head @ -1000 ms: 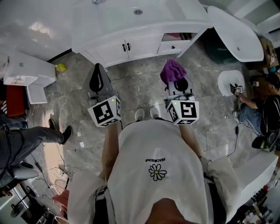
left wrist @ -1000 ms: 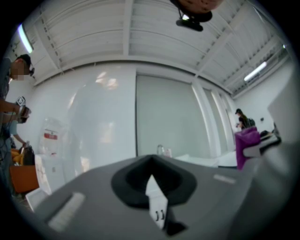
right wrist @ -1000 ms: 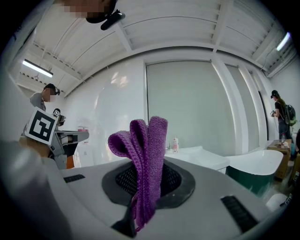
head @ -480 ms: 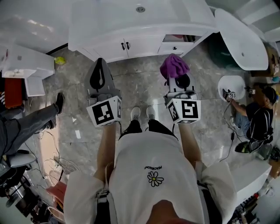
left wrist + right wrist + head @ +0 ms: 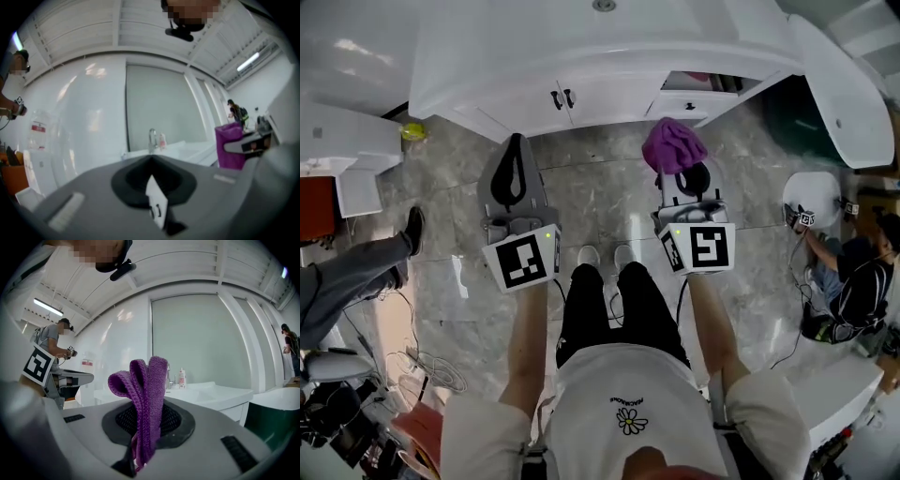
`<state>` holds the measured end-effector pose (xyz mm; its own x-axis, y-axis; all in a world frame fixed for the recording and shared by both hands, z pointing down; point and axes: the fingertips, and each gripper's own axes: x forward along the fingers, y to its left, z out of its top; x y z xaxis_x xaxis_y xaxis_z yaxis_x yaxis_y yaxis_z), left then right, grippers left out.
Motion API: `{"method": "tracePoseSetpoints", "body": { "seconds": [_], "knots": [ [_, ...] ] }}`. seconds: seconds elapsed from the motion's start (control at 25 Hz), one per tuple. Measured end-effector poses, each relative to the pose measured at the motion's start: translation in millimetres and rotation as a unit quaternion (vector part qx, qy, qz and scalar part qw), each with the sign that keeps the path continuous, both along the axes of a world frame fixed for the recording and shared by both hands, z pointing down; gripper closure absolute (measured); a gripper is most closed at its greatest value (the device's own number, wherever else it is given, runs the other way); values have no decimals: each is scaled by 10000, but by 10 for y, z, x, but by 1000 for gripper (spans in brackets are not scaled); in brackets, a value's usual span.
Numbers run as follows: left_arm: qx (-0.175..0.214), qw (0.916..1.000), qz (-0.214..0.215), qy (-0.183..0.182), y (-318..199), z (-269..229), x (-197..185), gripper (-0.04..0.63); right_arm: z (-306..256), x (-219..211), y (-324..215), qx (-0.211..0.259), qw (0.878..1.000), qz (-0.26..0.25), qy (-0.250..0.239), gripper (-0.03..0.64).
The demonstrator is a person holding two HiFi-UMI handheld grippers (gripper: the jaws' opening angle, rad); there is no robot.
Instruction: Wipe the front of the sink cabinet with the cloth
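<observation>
The purple cloth is bunched in my right gripper, whose jaws are shut on it; in the right gripper view the cloth stands folded up between the jaws. My left gripper is shut and holds nothing. Both grippers hover over the grey tiled floor, a short way in front of the white sink cabinet. The cabinet has two doors with dark handles and a drawer standing slightly open on the right. The cabinet with its tap also shows in the right gripper view.
A white bathtub stands at the right, with a seated person beside it. Another person's leg reaches in from the left. White units stand at far left. A small yellow object lies beside the cabinet. Cables lie on the floor.
Both grippers and the view have moved closer to the cabinet. The right gripper still holds the cloth. The person's leg at left has shifted.
</observation>
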<state>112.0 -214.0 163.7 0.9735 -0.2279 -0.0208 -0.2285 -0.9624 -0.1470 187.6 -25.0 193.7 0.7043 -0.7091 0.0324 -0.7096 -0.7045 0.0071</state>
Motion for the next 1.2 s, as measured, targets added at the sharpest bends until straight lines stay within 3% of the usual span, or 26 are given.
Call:
{"method": "tracePoseSetpoints", "body": {
  "seconds": [0.24,0.4,0.6,0.72,0.96,1.2],
  "knots": [
    [-5,9999,-7,124,-111,1582,293,589,1365,175,-242,164,9989,-262,340,565],
    [-56,9990,-32,449,-155,2505,483,589,2328,326,-334,371,9970,-330,599,565],
    [419,9957,-54,824,-145,3300,645,589,3079,565,-464,826,9915,-354,939,565],
    [354,9945,-74,983,-140,3575,633,589,3361,614,-593,956,9890,-581,971,565],
    [211,9974,-100,683,-156,3763,708,589,3718,661,-696,806,9937,-635,453,565],
    [211,9951,-118,959,-221,3789,904,589,3855,767,-837,850,9926,-738,459,565]
  ]
}}
